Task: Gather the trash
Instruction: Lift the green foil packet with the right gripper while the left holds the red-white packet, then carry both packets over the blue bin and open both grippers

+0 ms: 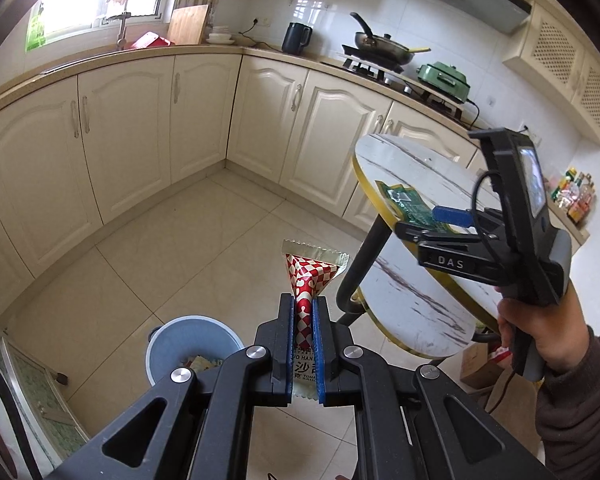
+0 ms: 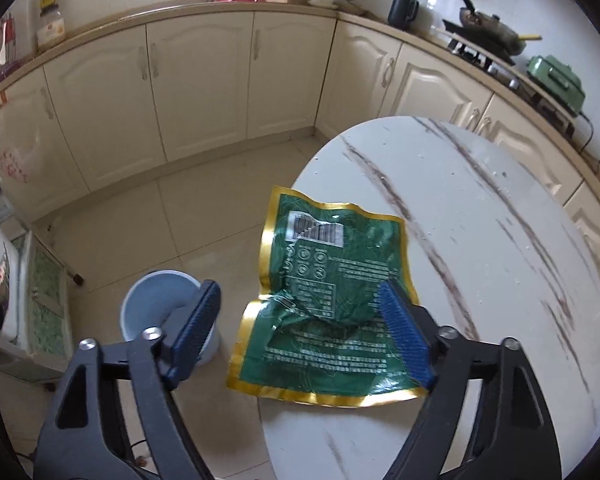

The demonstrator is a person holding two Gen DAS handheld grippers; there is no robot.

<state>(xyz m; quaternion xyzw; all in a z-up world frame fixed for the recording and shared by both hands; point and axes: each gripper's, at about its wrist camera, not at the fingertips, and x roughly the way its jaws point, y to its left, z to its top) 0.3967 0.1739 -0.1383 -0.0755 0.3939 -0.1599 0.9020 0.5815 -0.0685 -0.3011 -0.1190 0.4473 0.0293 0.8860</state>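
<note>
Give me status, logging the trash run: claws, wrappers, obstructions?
Left claw shut on red checkered wrapper. Right claw open astride green wrapper overhanging table edge. Bin below, nothing blocking.

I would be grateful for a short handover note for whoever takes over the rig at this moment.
Left hand-held gripper: shut on the red-and-white checked sachet, held in the air near the bin.
Right hand-held gripper: open, jaws either side of the green wrapper, not pressing on it.
Green wrapper: lies on the marble table, overhanging its edge.
Bin: on the floor beside the table, with some trash already inside.
Left: drop the sachet into the bin, then grip the green wrapper and bin it.
</note>
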